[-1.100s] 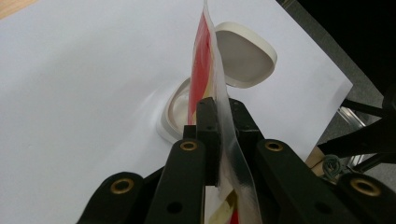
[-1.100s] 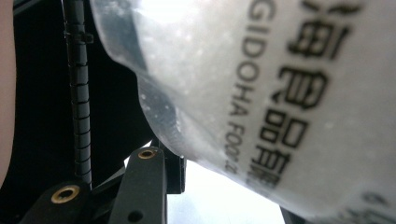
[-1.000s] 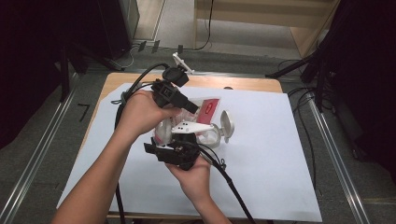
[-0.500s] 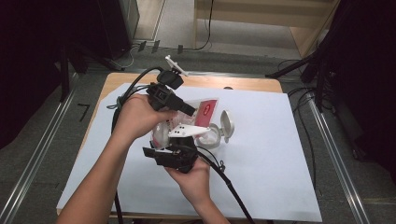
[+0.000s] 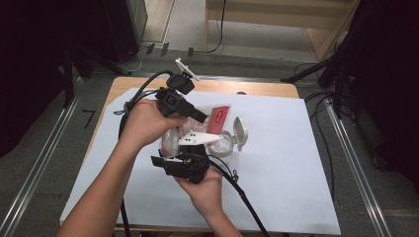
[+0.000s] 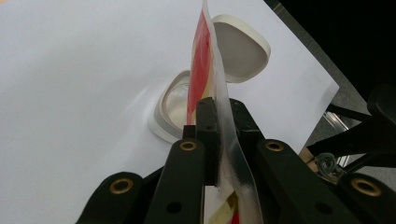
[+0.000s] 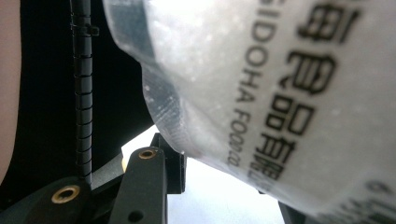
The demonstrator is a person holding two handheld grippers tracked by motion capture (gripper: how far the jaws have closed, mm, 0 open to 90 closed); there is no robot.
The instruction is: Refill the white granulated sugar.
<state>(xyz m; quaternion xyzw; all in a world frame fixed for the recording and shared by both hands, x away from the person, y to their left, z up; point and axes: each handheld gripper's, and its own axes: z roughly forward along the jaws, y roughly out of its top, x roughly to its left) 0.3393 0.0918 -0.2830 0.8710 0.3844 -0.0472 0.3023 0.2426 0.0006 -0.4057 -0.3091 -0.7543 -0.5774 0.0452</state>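
- The left claw [image 6: 219, 140] pinches the packet's [image 6: 205, 70] top edge.
- The right claw [image 7: 215, 186] clamps the packet's bulging bottom.
- Beyond the left claw sits the tub [image 6: 170, 109], lid [image 6: 243, 46] flipped open.
- Done: tub opened. Left, likely: tearing and pouring.

The red and clear bag [image 5: 216, 120] is held up above the open white tub [image 5: 223, 143], mouth pointing down.

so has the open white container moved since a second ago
No. The white container with its lid flipped open sits at the same spot on the white sheet, just right of the two tools, as in the earlier high views.
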